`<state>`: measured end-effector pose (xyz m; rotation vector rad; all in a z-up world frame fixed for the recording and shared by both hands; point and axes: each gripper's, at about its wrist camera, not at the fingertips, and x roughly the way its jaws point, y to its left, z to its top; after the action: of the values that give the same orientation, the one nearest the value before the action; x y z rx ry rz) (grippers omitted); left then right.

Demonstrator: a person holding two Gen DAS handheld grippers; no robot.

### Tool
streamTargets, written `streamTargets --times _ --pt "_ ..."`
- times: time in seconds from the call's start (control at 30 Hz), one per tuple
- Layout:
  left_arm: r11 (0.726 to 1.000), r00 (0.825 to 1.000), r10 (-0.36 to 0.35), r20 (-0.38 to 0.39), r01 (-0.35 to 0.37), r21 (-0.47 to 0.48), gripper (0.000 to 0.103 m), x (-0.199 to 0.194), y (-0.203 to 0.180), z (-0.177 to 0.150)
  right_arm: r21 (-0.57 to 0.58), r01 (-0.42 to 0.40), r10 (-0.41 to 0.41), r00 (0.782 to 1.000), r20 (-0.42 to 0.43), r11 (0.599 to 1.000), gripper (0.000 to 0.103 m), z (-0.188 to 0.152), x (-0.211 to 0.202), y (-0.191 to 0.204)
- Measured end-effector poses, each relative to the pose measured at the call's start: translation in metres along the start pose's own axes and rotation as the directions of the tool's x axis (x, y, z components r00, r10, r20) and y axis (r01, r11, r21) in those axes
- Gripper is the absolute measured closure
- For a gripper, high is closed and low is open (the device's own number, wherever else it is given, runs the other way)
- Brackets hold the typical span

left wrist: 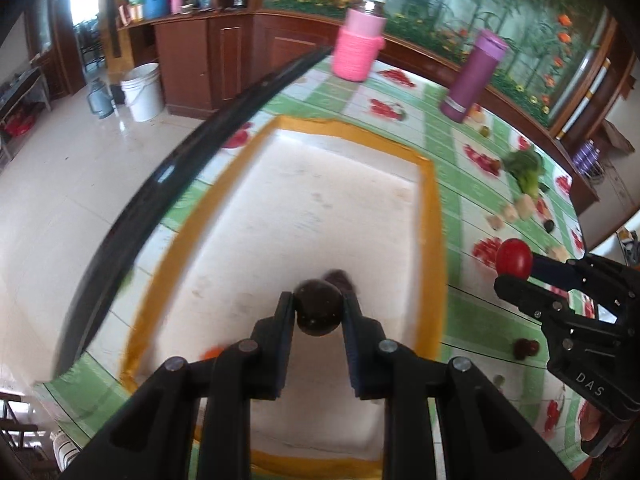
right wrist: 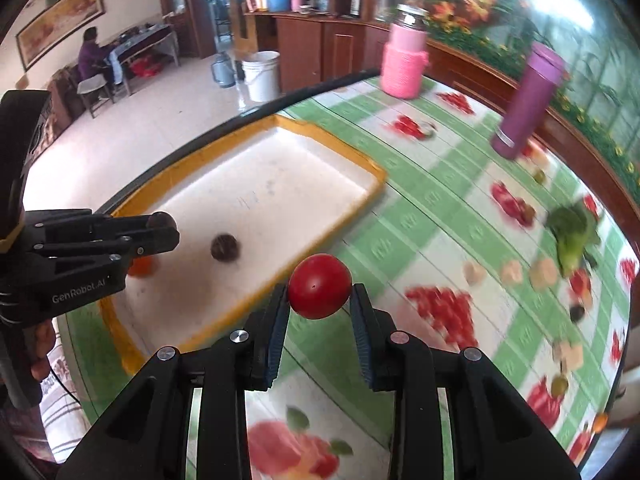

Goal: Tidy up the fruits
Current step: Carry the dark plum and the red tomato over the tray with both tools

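My left gripper (left wrist: 319,304) is shut on a dark brown round fruit (left wrist: 319,312) and hangs over the white tray with the yellow rim (left wrist: 432,216). My right gripper (right wrist: 319,300) is shut on a red round fruit (right wrist: 319,286), just right of the tray's near rim (right wrist: 256,304) over the green tablecloth. In the right wrist view the left gripper (right wrist: 164,230) reaches in from the left above the tray. Another dark fruit (right wrist: 225,247) lies on the tray floor, and an orange fruit (right wrist: 142,267) sits under the left gripper. The right gripper (left wrist: 516,274) with its red fruit (left wrist: 514,258) shows at the right in the left wrist view.
A pink-wrapped jar (right wrist: 404,62) and a purple flask (right wrist: 526,104) stand at the back of the table. Leafy greens (right wrist: 572,236), pale cubes (right wrist: 542,272) and small fruits (left wrist: 525,347) lie scattered on the right. The table's dark edge (left wrist: 168,172) runs left of the tray.
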<state>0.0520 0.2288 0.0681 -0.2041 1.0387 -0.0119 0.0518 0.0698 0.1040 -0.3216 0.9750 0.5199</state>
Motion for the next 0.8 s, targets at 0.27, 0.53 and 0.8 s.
streamTargets --times 0.27,0.53,0.8 --pt "0.996 0.996 0.065 -0.054 -0.068 -0.055 0.077 0.032 0.038 0.020 -0.071 -0.044 0.042 0.999 -0.035 0.997 0.074 0.047 0.065 0.030" --pt "0.996 0.990 0.078 -0.118 -0.082 -0.036 0.077 0.058 0.040 0.026 -0.086 -0.048 0.040 0.995 -0.092 0.995 0.074 0.051 0.109 0.033" --pt "0.995 0.987 0.093 -0.130 -0.097 -0.025 0.076 0.064 0.042 0.025 -0.103 -0.042 0.032 0.994 -0.100 0.994 0.073 0.044 0.115 0.035"
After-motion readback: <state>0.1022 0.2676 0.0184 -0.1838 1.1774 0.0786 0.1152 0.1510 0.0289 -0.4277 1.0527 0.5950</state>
